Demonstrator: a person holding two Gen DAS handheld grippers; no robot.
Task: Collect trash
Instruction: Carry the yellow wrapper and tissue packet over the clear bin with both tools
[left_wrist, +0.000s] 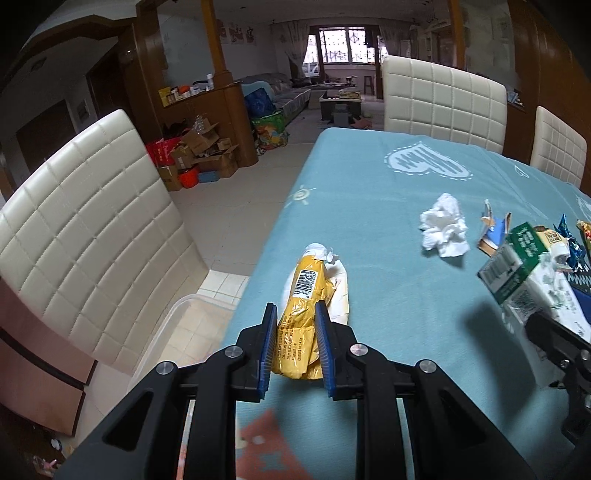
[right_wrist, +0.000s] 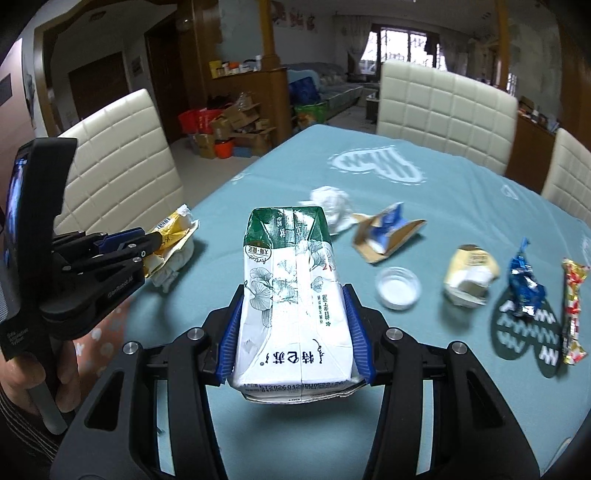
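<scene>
My left gripper (left_wrist: 295, 306) is shut on a yellow plastic wrapper (left_wrist: 301, 295) with white paper bunched inside it, near the left edge of the teal-clothed table (left_wrist: 369, 184). From the right wrist view, that left gripper (right_wrist: 153, 242) and the yellow wrapper (right_wrist: 173, 225) sit at the left. My right gripper (right_wrist: 293, 291) is shut on a white and green drink carton (right_wrist: 288, 295), held above the cloth. The carton (left_wrist: 517, 266) also shows at the right of the left wrist view. A crumpled white tissue (left_wrist: 443, 229) lies between the two.
On the cloth lie a torn blue and brown box (right_wrist: 388, 232), a clear round lid (right_wrist: 399, 288), a crushed yellow cup (right_wrist: 469, 273), a blue foil wrapper (right_wrist: 524, 288) and a red-gold candy wrapper (right_wrist: 572, 310). A clear plastic bin (left_wrist: 177, 325) stands on the floor by a white chair (left_wrist: 92, 229).
</scene>
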